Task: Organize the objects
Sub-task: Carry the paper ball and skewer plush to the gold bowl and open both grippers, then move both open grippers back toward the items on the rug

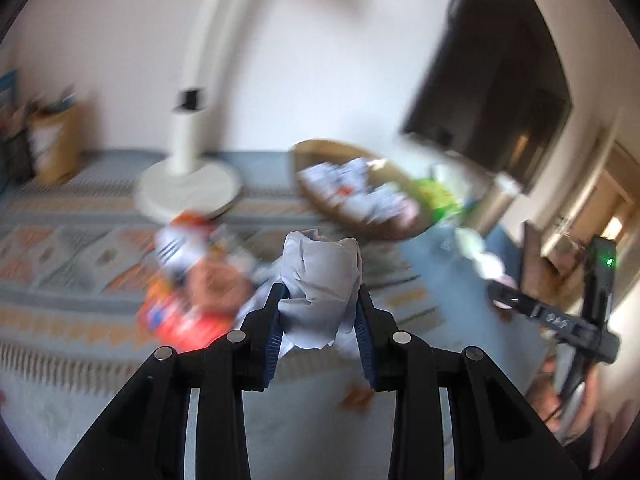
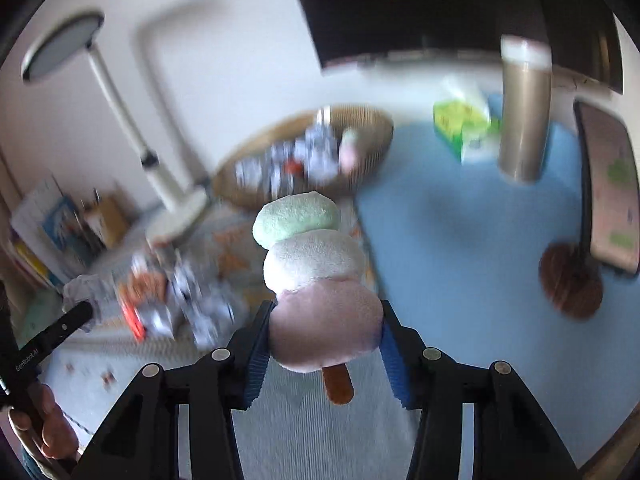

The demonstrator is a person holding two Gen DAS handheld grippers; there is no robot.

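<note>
On the far side of the table, a blue mat (image 2: 460, 240) covers the right half and a patterned runner (image 1: 72, 256) the left. A white lamp (image 1: 188, 184) stands on the runner, and beside it, toward the middle, sits a woven basket (image 2: 372, 124) already holding several blurred wrapped items. Left of it and nearer, a loose pile (image 1: 188, 292) of orange and white packets lies on the runner, not yet sorted. A tan tumbler (image 2: 524, 120) and a green box (image 2: 460, 120) stand at the back of the mat.

Both hands appear to be in the carrying step, each with a load lifted clear of the table. The right gripper (image 2: 324, 328) clamps a plush skewer (image 2: 316, 272) of green, white and pink balls by its pink end, the brown stick hanging below the jaws. The left gripper (image 1: 320, 312) is squeezed tight on a crumpled paper wad (image 1: 320, 280), which bulges above the pads.

The basket looks the likely target, though that is a guess. Next, each load needs bringing over the rim and letting go in turn, the two grippers kept apart. The plush is long and may tip over the edge unless laid flat.
</note>
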